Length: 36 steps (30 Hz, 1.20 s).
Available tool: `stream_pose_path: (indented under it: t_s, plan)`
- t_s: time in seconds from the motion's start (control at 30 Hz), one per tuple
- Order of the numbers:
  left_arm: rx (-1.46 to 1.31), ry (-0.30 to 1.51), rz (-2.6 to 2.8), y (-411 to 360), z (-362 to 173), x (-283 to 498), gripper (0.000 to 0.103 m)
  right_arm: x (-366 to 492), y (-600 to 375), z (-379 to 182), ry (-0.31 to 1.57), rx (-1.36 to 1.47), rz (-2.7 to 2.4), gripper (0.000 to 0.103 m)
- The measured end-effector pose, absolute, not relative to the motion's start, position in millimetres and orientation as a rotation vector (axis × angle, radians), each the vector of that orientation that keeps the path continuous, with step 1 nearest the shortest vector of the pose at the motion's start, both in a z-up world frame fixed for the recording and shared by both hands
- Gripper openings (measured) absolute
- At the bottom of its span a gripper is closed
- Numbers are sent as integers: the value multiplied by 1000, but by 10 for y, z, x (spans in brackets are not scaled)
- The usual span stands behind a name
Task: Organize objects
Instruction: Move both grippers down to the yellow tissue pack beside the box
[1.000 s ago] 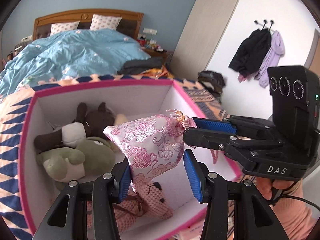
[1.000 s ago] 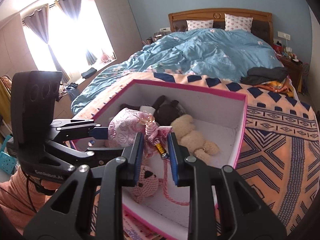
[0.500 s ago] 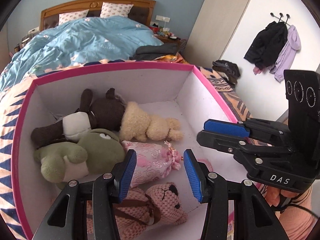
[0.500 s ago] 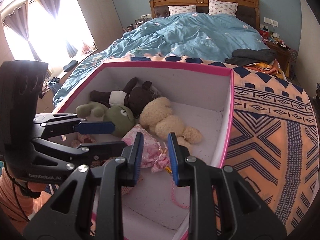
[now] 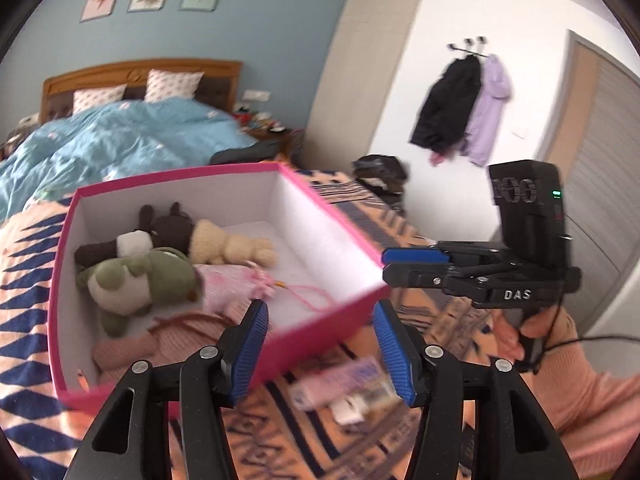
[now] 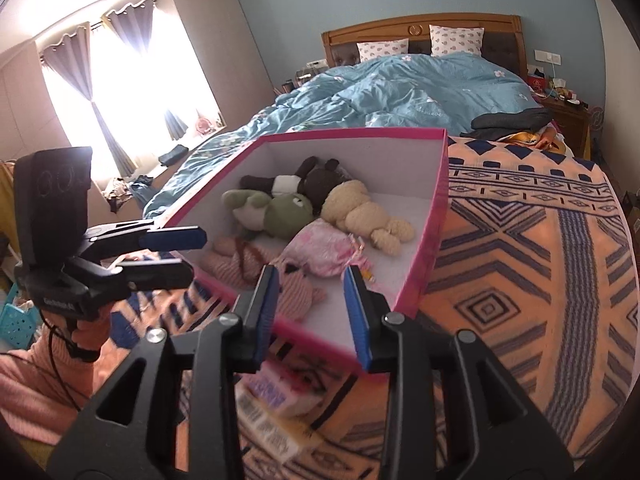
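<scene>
Bedroom scene, seen from two handheld grippers above a patterned orange and navy blanket at the foot of a bed.

Pink-edged box with white inner walls, open at the top, resting on the blanket. Inside, toward the far wall: brown plush toy, cream plush bear just beside it, green plush frog in front of the brown one. Pink brocade pouch lying on the box floor, touching the frog and the cream bear, its cord trailing over the white floor. Pink knitted bear at the near wall of the box.

Left gripper hovering at the near rim of the box, jaws parted and opening, nothing between them. Right gripper also at the near rim, jaws a moderate way apart and opening, holding nothing; pouch well beyond the pads.

Blurred printed packets on the blanket in front of the box. Hand in a salmon sleeve gripping the right tool's handle. Coats hanging on the far wall.
</scene>
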<state>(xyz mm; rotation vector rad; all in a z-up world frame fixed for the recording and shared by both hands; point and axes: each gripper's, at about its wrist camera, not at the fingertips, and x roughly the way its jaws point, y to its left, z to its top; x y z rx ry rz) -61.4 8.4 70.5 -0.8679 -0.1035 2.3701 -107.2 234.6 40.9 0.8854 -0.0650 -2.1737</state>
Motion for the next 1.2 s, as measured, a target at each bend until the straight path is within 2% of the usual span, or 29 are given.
stream_pose_path:
  t_s: [0.13, 0.43, 0.53, 0.83, 1.07, 1.1, 1.17, 1.2]
  plan:
    - [-874, -71, 2330, 194, 574, -354, 58, -789, 2479, 260, -104, 914, -2149, 43]
    - [-1055, -92, 2245, 454, -17, -299, 58, -546, 2495, -366, -164, 1120, -2116, 43]
    - [-1085, -105, 2204, 529, -124, -314, 56, -499, 2499, -403, -177, 1117, -2107, 43]
    - [-1096, -78, 2148, 594, -215, -168, 56, -237, 2425, -470, -59, 1123, -2090, 43]
    - [-1094, -144, 2201, 453, -163, -357, 56, -356, 2607, -368, -214, 1079, -2128, 43]
    - [-1099, -156, 2197, 453, -170, -390, 55, -393, 2613, -370, -236, 1083, -2133, 43]
    - [-1101, -181, 2175, 467, -182, -435, 46, -451, 2605, -380, -260, 1087, -2133, 42]
    - [-1104, -184, 2164, 483, -188, -435, 43, -467, 2583, -391, -256, 1092, -2130, 38]
